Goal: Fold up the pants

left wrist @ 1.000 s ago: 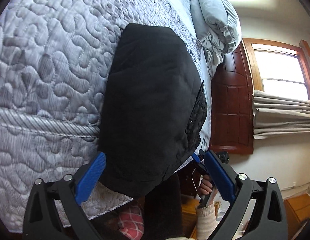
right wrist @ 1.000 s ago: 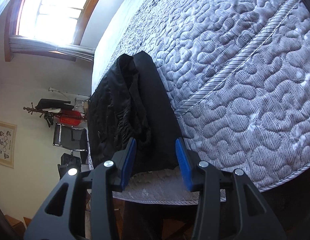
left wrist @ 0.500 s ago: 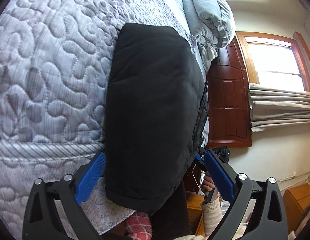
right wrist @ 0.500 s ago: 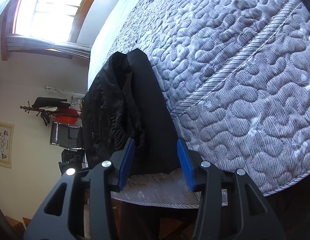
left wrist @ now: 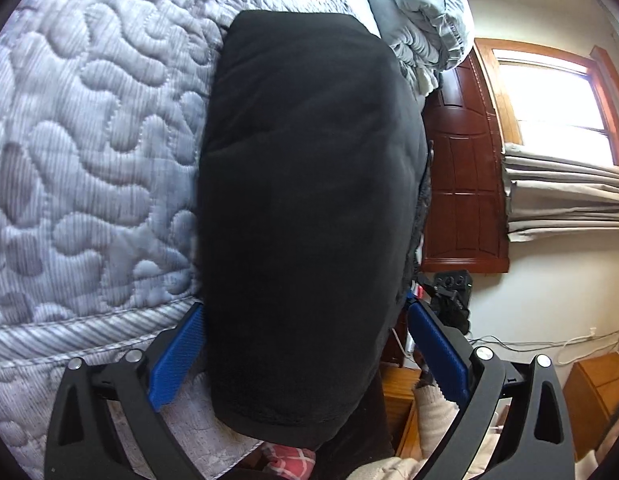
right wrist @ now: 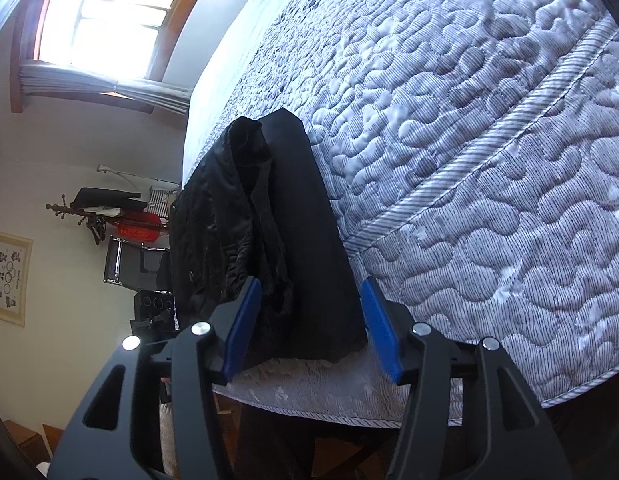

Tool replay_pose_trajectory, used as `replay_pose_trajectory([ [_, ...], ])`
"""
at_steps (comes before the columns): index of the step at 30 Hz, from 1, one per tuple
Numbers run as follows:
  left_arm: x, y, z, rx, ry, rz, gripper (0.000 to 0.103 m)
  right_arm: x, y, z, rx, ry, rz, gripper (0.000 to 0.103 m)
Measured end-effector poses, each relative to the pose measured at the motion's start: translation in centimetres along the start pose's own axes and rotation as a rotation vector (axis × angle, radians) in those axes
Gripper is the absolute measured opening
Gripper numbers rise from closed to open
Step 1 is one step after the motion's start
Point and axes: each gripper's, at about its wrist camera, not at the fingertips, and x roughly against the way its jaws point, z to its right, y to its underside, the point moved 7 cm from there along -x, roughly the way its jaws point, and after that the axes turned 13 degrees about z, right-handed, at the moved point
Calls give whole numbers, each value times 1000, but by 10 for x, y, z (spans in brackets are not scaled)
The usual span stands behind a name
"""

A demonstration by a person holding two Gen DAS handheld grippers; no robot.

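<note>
Both jaws open astride folded pants (left wrist: 305, 208) on bed (left wrist: 89, 140); right jaws just widened; pants' underside hidden

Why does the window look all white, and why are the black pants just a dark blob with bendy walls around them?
Right wrist view: daylight overexposes the window, washing it white. Left wrist view: the black pants come out so dark that hardly any folds show, and the fisheye lens bends the wooden door and quilt into curves near the edges.
</note>
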Motion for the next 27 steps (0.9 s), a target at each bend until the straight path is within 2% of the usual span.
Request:
replay_pose_trajectory([
  [2, 0, 0, 0, 4, 6, -6, 99, -1, -2, 2, 2, -12, -8, 58],
  [6, -7, 0, -12, 15, -53, -58, 99, -4, -3, 5, 3, -15, -18, 58],
  [10, -14, -1, -7, 34, 14, -78, 99, -7, -2, 7, 10, -22, -27, 59],
  [15, -29, 1, -1, 11, -6, -114, 99, -10, -3, 9, 8, -39, -37, 63],
  [18, -37, 3, -1, 5, -24, -136, 99, -12, -8, 12, -16, -98, -53, 69],
  [22, -40, 4, -2, 27, -42, -148, 99, -20, -15, 11, -22, -154, -84, 73],
  [23, -42, 3, -2, 30, -40, -149, 99, -23, -16, 10, -25, -171, -96, 73],
  [26, -48, 8, 3, 36, -42, -166, 99, -37, -20, 4, -28, -247, -162, 84],
  [27, -50, 9, 3, 39, -45, -171, 99, -42, -21, 4, -25, -252, -178, 84],
])
